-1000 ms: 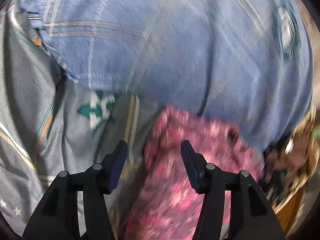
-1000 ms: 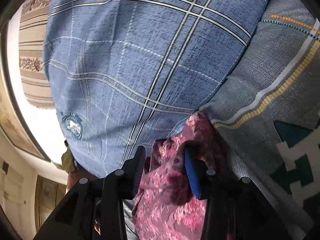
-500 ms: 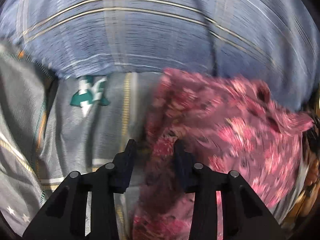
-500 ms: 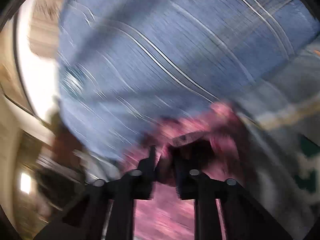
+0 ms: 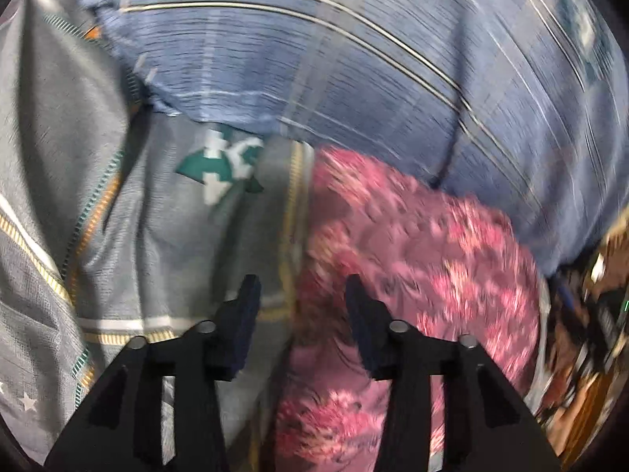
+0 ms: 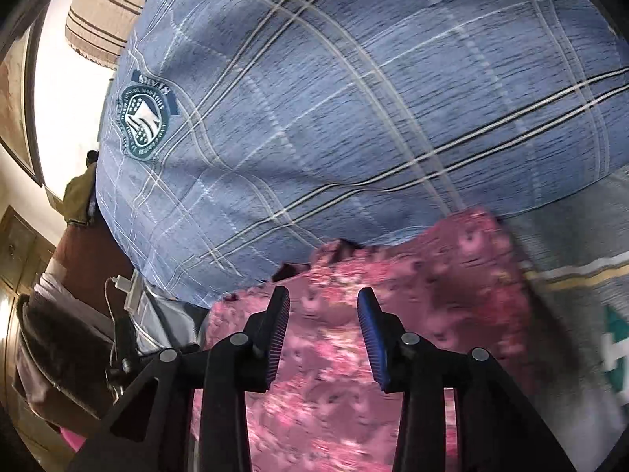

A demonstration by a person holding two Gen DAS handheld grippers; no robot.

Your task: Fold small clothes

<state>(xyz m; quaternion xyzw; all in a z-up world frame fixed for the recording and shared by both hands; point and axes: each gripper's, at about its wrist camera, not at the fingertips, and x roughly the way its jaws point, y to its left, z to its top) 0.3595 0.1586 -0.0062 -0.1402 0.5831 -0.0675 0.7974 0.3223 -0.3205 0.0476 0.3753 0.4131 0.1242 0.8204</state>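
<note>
Lying across the bed, from left to right: a grey bedsheet (image 5: pixel 59 149) with yellow and white stripes, a teal-and-white motif (image 5: pixel 222 167) and small white stars at the near left corner; a pink floral garment (image 5: pixel 424 259), the small piece of clothing to be folded, resting on the sheet right of centre; and a large blue plaid pillow (image 5: pixel 354 78) filling the far side, its lower edge touching the garment's far edge.

Left gripper (image 5: pixel 300 295): black fingers, jaws about half apart and opening. The garment's left edge lies between and under them; the pads do not press on it. The right finger stands over the pink cloth, the left finger over the grey sheet.

Right gripper (image 6: pixel 324 310): black fingers with blue ribbed pads (image 6: pixel 371 334), jaws partly apart and opening. It hangs above the middle of the pink floral garment (image 6: pixel 393 295), with cloth showing in the gap below but nothing clamped.

In the right wrist view the pillow (image 6: pixel 354 98) bears a round teal crest (image 6: pixel 143 124) at its left. Further left, a white charger with cable (image 6: pixel 120 285) is visible beside the bed edge, and a striped lampshade (image 6: pixel 106 11) at the far upper left. The sheet (image 6: pixel 582 244) continues at the right.
</note>
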